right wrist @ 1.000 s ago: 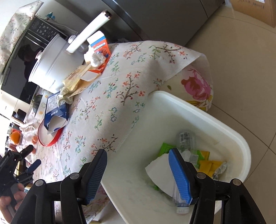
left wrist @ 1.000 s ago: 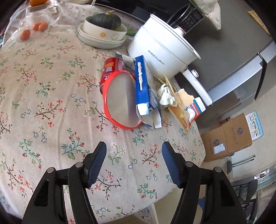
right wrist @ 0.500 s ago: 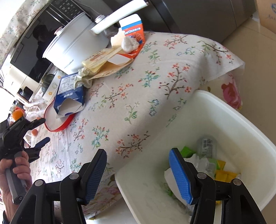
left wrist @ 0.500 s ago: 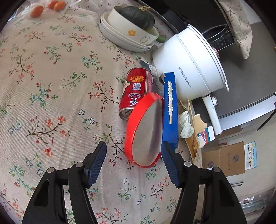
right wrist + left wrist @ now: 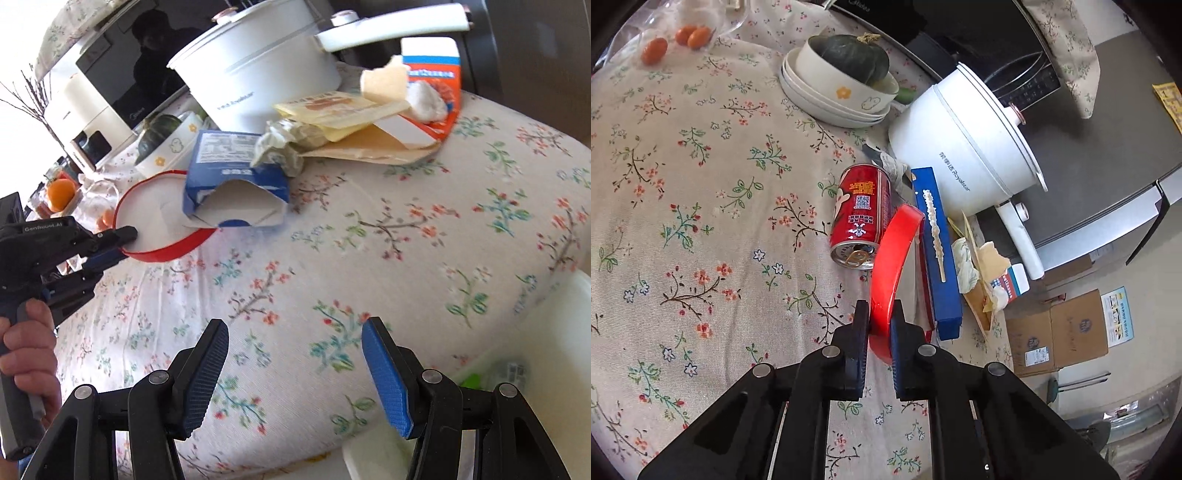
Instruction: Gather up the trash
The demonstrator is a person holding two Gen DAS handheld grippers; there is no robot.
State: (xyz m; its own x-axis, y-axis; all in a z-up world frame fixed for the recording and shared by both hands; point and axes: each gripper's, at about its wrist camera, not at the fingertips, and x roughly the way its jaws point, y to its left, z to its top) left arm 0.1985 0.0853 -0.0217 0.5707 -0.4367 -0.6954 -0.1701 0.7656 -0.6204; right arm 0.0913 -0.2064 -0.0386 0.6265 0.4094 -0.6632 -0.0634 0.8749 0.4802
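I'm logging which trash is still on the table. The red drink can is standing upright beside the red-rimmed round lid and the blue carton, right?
Not quite: the red drink can is lying on its side, its pull-tab end facing the camera, as the left wrist view shows. It does sit beside the red-rimmed round lid and the blue carton.

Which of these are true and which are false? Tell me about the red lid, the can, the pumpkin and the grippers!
1. The left gripper is closing on the red lid's rim. True.
2. The red can stands upright. False: it lies on its side.
3. The right gripper holds the blue carton. False: it is open, holding nothing.
4. The green pumpkin sits in a bowl. True.
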